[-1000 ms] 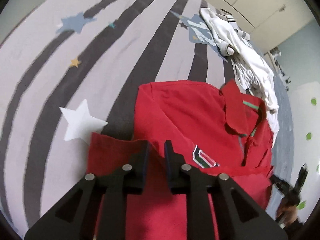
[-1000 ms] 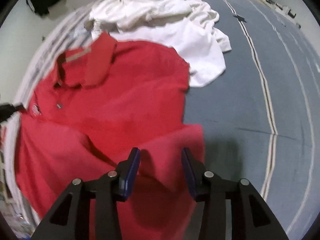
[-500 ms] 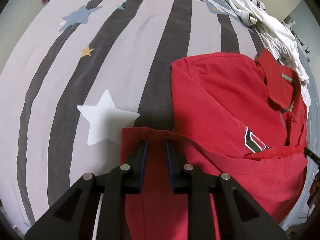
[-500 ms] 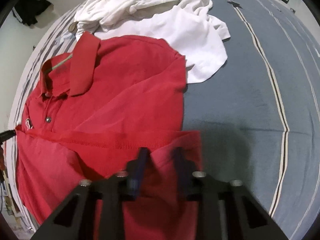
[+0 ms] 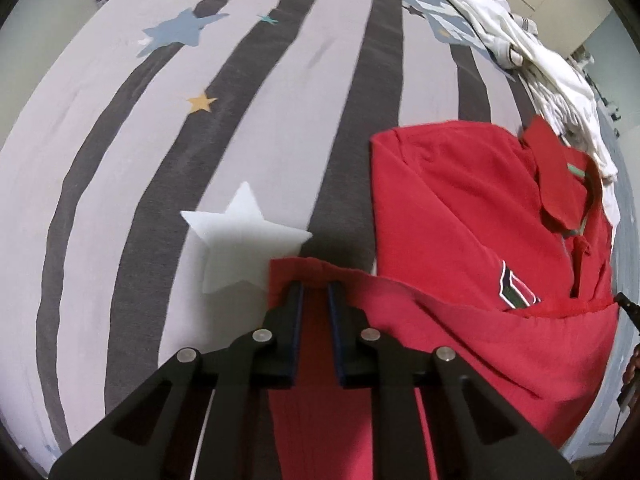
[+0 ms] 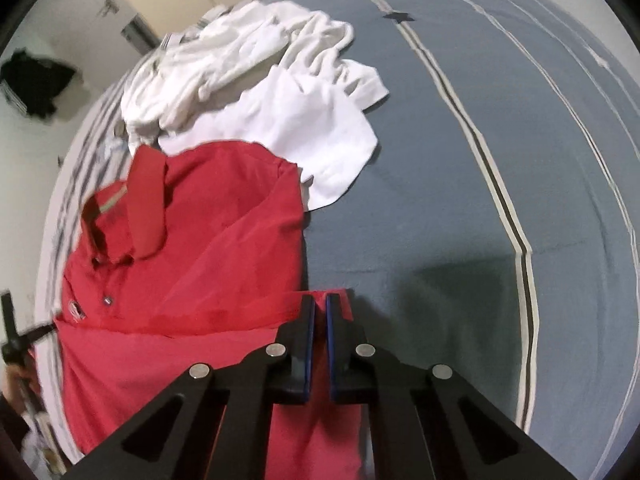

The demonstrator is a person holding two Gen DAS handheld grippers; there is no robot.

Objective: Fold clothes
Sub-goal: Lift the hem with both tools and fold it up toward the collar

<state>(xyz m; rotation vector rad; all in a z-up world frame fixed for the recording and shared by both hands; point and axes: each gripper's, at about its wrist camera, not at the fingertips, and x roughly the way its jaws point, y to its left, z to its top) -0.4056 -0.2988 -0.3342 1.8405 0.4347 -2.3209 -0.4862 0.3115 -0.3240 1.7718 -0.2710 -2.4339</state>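
Red polo shirt (image 5: 460, 208): star-print sheet (image 5: 248, 240) only in left view.

Ahead of the left fingers (image 5: 294, 312): bed cover (image 5: 248, 128) in grey and pale stripes, printed white star (image 5: 240, 240) just beyond their tips. Right of those fingers, lying flat on the cover: red polo shirt (image 5: 460, 216). Past the shirt, further out: heap of white clothes (image 6: 256, 80). Right of the right fingers (image 6: 334, 320): plain blue-grey bedding (image 6: 440, 168) with thin lengthwise stripes.
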